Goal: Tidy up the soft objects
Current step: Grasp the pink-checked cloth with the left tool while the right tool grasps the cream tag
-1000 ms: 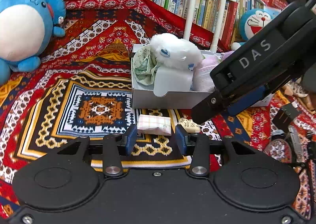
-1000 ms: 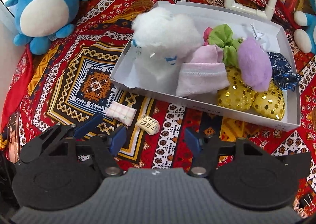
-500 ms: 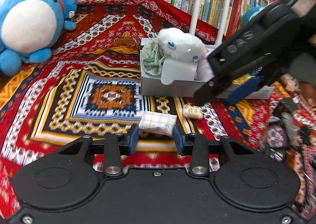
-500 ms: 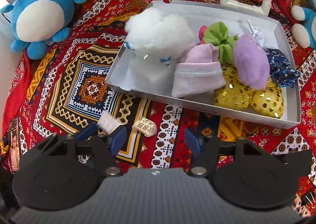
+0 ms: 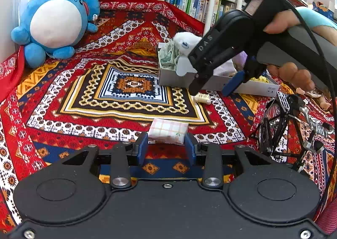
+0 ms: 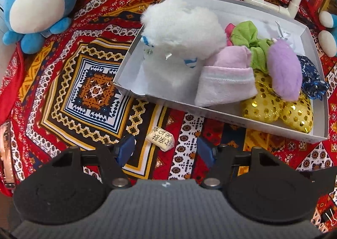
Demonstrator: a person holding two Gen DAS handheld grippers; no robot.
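Pink-checked folded cloth; pale, small, rectangular.

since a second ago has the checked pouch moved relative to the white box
Yes. Held in the left gripper, the checked pouch has been carried away from the white box, toward the camera.

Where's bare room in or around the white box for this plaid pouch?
In the white box, only the back strip behind the green cloth is bare; the front is crowded. On the blanket, the patterned square between the box and the blue plush is free.
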